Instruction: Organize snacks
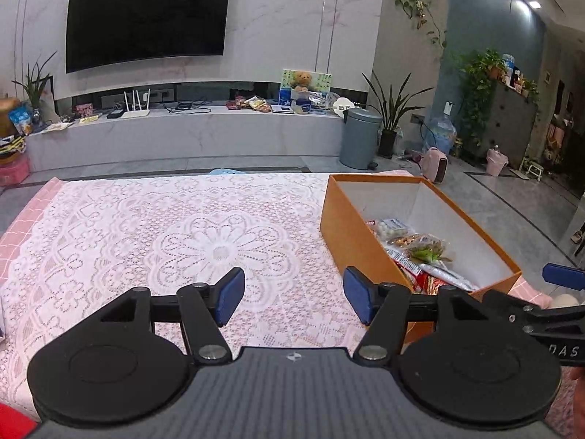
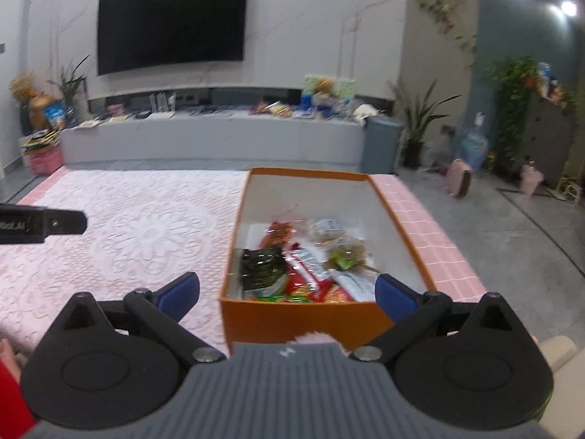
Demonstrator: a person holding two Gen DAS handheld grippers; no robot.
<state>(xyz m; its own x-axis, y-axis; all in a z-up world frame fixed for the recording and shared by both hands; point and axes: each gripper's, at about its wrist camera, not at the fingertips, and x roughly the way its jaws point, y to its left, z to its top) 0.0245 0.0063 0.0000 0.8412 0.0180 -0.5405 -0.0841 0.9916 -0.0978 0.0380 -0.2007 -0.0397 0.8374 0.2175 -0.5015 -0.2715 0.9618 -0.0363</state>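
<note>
My left gripper (image 1: 294, 294), black arms with blue pads, hangs with its jaws apart and nothing between them, over the white lace cloth (image 1: 175, 241) that covers the pink checked table cover (image 2: 427, 226). My right gripper (image 2: 287, 292) stands spread wide and empty; its left pad is over the lace, its right pad over the near right corner of the orange cardboard box (image 2: 292, 316) just ahead of it. On the left gripper's view, the letters "DAS" show white on the other tool's black arm at the far right; on the right gripper's view, lettering on the other tool at the left edge is too blurred for me to read.

Inside the box, ahead of the right gripper, lies the heap of snack packets (image 2: 310, 267): a dark green seaweed pack (image 2: 261, 267), red wrappers, clear bags. Their print is illegible. From the left gripper, the box sits ahead and to the right.

Far beyond, a grey lidded bin (image 1: 360, 137) and a wall-mounted black television (image 1: 148, 14).
</note>
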